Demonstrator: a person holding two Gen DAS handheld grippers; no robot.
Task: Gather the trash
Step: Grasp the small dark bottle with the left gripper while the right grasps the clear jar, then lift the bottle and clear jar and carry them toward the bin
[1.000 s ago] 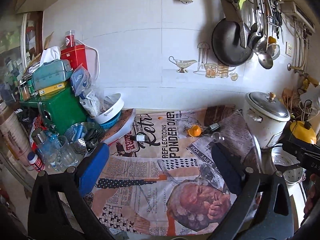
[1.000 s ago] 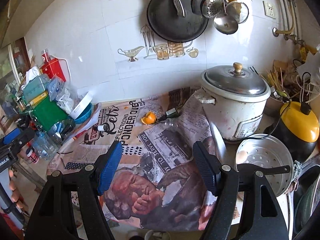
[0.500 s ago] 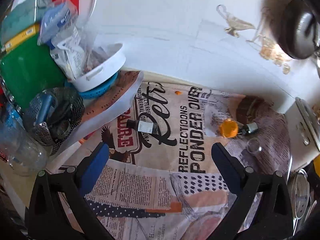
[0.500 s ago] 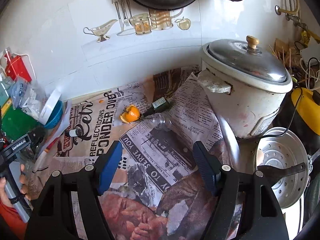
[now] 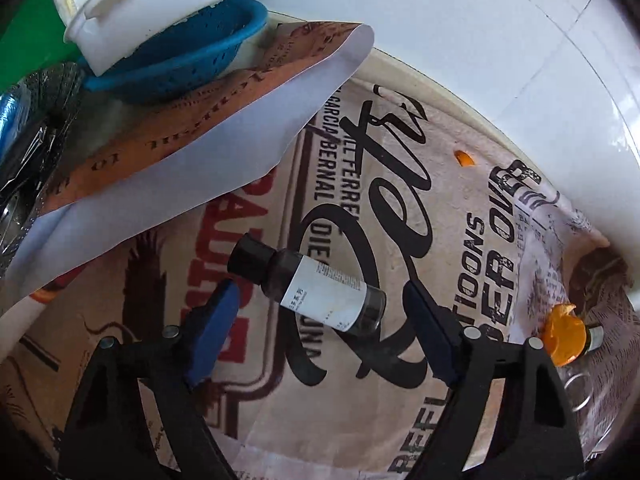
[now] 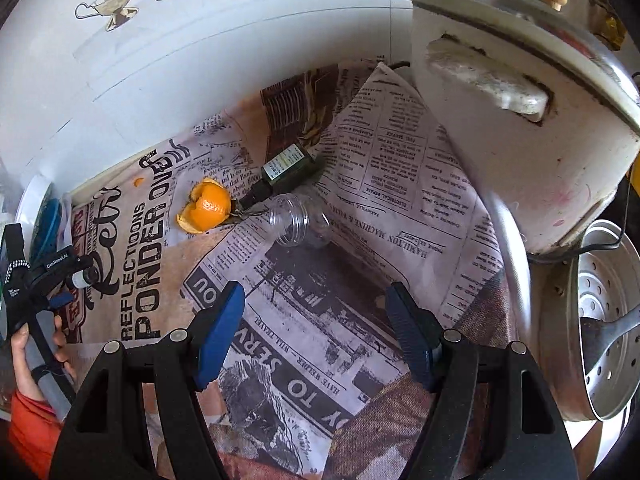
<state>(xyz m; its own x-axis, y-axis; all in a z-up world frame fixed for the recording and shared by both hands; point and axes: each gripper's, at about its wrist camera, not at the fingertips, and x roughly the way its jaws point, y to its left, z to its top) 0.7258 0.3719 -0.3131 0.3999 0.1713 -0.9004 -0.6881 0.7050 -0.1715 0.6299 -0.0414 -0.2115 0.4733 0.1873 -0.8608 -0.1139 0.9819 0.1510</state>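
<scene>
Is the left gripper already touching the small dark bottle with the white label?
Apart. In the left wrist view the left gripper has a pad on each side of the dark bottle, with printed paper visible between each pad and the bottle.

We see a dark brown glass bottle [image 5: 316,290] with white label, orange peel [image 6: 206,208], blue perforated colander [image 5: 188,56], black-printed newspaper [image 6: 320,320].

Left tongs [image 5: 320,304] now low over dark bottle [image 5: 316,292], jaws narrower
</scene>
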